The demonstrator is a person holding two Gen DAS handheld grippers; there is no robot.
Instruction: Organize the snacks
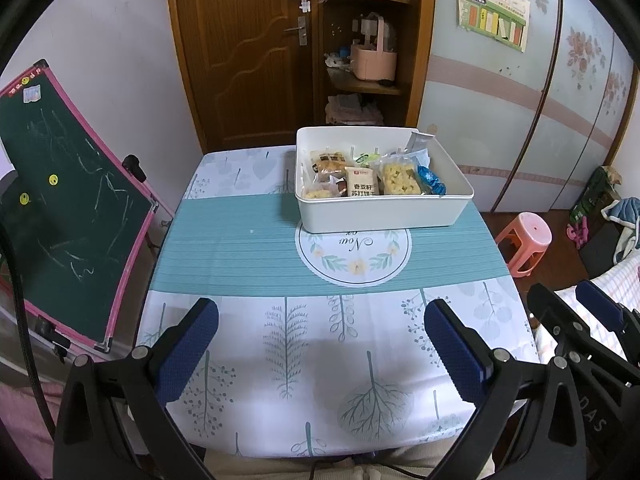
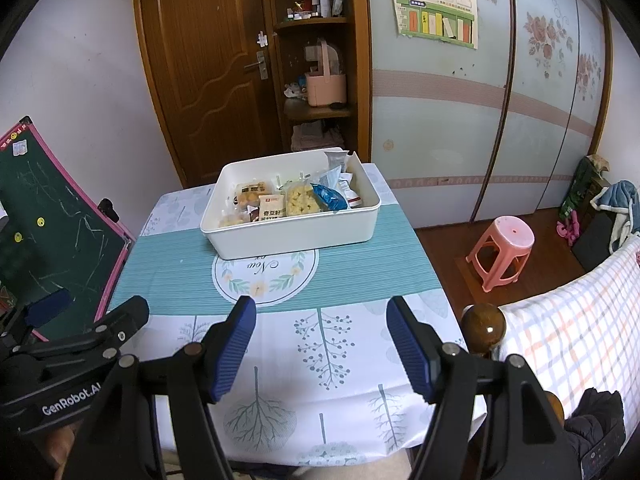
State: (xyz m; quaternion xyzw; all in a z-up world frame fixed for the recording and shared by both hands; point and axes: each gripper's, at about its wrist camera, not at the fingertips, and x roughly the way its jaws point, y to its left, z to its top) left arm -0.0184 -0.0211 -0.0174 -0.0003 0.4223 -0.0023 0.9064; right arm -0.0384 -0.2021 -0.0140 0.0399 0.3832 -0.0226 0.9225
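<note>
A white plastic bin [image 1: 380,212] [image 2: 296,236] stands at the far middle of the table and holds several wrapped snacks: a soda cracker pack [image 1: 361,186] [image 2: 272,208], a yellow puffed snack [image 1: 398,177] [image 2: 301,200], a blue packet [image 1: 431,179] [image 2: 329,196] and small cakes [image 1: 328,162] [image 2: 252,194]. My left gripper [image 1: 324,312] is open and empty above the near part of the table. My right gripper [image 2: 320,310] is open and empty beside it, to its right. Each gripper shows at the edge of the other's view.
The table has a printed cloth [image 1: 280,336] with a teal band. A green chalkboard [image 1: 68,220] stands left of it. A pink stool [image 2: 502,252], a checked bed cover [image 2: 580,312] and a wooden bedpost knob [image 2: 483,326] are to the right. Door and shelves are behind.
</note>
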